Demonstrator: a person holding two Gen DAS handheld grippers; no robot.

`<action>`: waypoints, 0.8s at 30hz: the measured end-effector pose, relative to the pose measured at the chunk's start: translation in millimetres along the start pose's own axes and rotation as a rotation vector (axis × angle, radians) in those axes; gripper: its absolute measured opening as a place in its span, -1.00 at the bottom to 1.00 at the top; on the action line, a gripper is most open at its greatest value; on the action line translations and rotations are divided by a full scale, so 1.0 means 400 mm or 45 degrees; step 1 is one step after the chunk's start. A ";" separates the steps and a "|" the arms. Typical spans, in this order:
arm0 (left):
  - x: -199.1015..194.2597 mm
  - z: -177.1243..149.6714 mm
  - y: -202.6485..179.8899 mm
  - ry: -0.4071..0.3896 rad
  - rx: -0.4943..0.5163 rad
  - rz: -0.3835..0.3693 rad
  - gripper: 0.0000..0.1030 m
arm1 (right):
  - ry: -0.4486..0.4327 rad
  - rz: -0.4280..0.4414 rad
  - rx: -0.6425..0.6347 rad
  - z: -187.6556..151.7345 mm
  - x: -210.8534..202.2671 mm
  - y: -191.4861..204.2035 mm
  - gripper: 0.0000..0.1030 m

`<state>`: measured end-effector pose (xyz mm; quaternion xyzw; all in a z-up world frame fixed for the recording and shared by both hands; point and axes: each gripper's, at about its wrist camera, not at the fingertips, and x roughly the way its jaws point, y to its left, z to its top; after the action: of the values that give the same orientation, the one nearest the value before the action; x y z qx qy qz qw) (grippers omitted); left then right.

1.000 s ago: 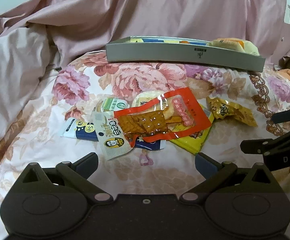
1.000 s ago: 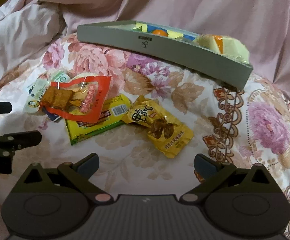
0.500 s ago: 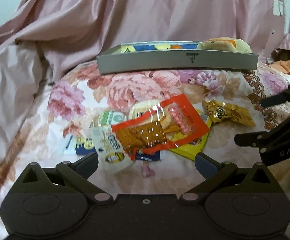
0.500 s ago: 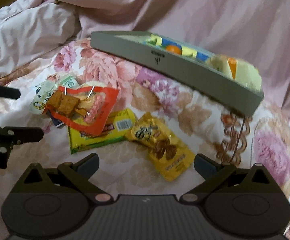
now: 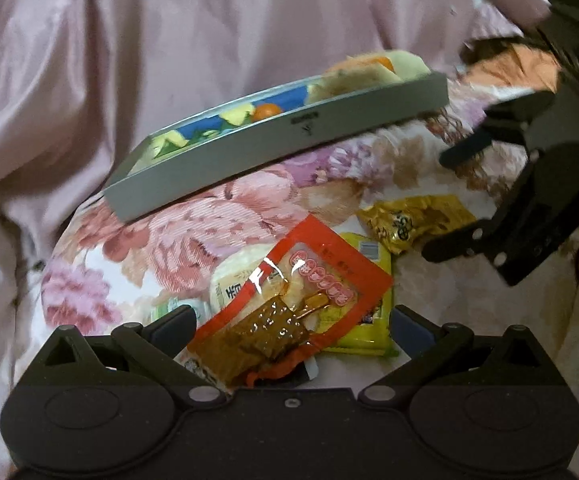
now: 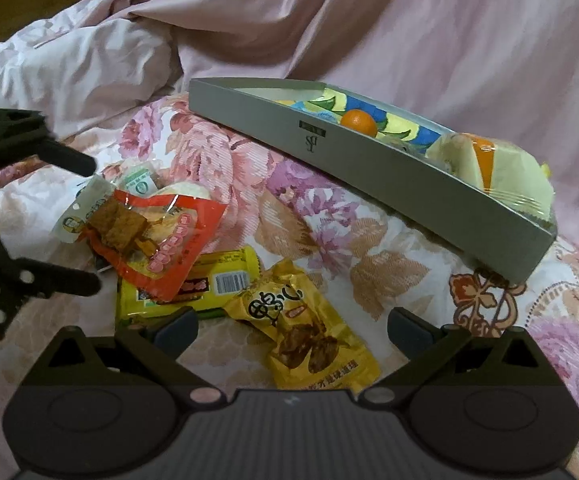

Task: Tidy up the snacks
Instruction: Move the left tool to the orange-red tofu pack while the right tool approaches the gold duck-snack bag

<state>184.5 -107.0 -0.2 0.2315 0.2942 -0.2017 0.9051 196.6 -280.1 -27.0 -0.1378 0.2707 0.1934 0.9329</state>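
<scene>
Left wrist view shows the spread-open left gripper (image 5: 291, 322) straddling the red packet (image 5: 289, 304), whose overlapping neighbours, notably the yellow packet (image 5: 365, 312), could get pinched along

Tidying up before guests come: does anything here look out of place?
Yes. Several snack packets lie in a loose, overlapping heap on the floral bedspread, the red packet on top, outside the grey tray, which already holds others.
</scene>
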 end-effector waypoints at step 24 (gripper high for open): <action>0.146 -0.005 0.092 0.330 -0.051 -0.317 0.98 | 0.137 0.135 0.127 -0.005 0.085 -0.040 0.97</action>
<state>245.5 -89.5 -27.2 0.1994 0.4387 -0.2747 0.8321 229.2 -285.5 -45.1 -0.0868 0.3366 0.2211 0.9112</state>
